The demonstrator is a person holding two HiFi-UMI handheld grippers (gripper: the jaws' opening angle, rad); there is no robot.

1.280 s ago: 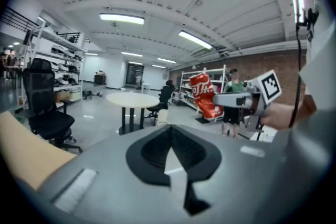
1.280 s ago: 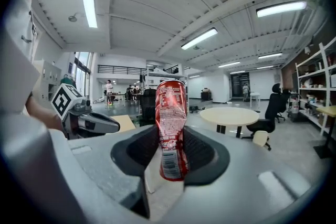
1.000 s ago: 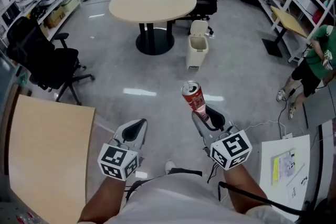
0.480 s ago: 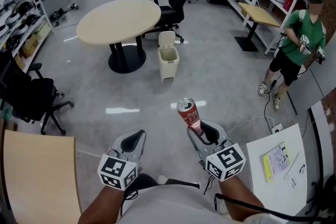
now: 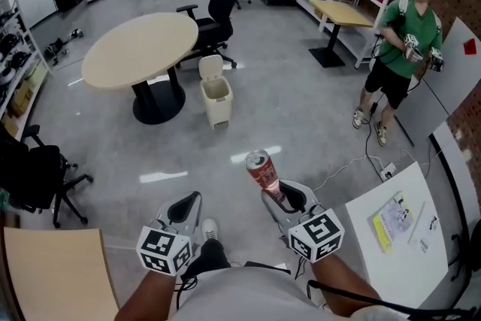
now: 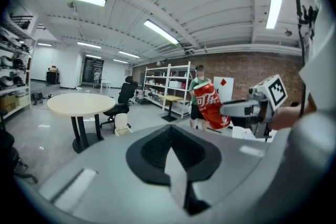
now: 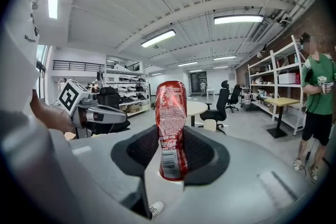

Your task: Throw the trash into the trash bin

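A red cola can [image 5: 261,171] stands upright between the jaws of my right gripper [image 5: 279,195], which is shut on its lower half. The right gripper view shows the same can [image 7: 171,128] gripped by the dark pads. My left gripper [image 5: 186,208] is beside it on the left, shut with nothing in it; its jaws meet in a seam in the left gripper view, where the can [image 6: 211,105] shows at the right. The small beige trash bin [image 5: 216,94], lid up, stands on the grey floor ahead, next to a round table [image 5: 139,49].
Black office chairs [image 5: 214,4] stand behind the bin and another [image 5: 30,169] at the left. A person in a green shirt [image 5: 398,49] stands at the right near shelves. A white table [image 5: 398,222] with papers is at my right, a beige tabletop [image 5: 52,267] at lower left.
Both grippers have travelled across the room, the right one still holding the can. The table and bin have slid left in the head view, and the person in green has come fully into view.
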